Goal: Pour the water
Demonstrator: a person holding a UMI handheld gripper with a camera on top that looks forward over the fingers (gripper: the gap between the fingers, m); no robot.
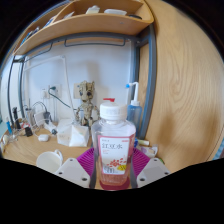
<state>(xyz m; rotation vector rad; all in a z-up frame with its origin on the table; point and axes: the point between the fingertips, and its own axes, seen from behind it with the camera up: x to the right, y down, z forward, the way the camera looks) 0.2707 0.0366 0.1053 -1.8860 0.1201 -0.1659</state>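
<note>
A wooden desk (30,150) sits under one wooden shelf (85,25), with a white wall behind and a wooden panel (185,90) to one side. One clear plastic bottle (113,148) with a red cap and a red-and-white label stands upright between the two fingers of the gripper (113,172), both magenta pads (87,160) pressed against its sides, clenched on it. Behind the bottle, toward the desk's back edge, stands one small wooden figure (84,100). Cables hang at the wall.

Clear bottle (113,148), white cap, pink label; magenta claw (113,168) pads.
</note>
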